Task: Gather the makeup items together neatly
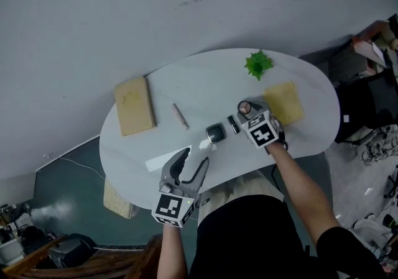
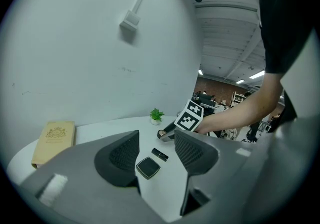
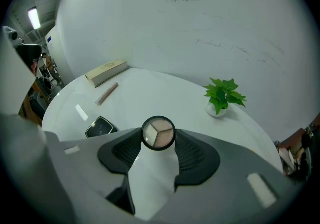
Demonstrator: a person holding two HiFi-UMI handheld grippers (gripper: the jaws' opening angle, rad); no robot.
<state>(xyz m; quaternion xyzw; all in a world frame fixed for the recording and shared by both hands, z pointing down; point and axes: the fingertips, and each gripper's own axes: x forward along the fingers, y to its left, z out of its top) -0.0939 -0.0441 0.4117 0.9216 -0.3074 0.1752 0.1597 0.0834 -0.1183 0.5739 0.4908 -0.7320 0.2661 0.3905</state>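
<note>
Beige powder in three shades fills the round compact (image 3: 158, 132). The right gripper (image 3: 159, 140) has it clamped between its two pads, over the right part of the table (image 1: 186, 79). I cannot tell if it is lifted off the surface. In the head view, a black lipstick (image 1: 233, 124) and a square case (image 1: 216, 133) lie just left of it, near each other but not touching. A pencil (image 1: 180, 116) lies further left, apart, with bare white surface on all sides.

The left gripper (image 1: 196, 157) hangs over the near edge with its fingers apart and nothing between them. The left book (image 1: 134, 105) lies along the left edge. The right book (image 1: 283, 103) lies just beside the right gripper, close to the right edge. A plant (image 1: 258, 63) stands at the far edge. Between the pencil and the plant the table is open.
</note>
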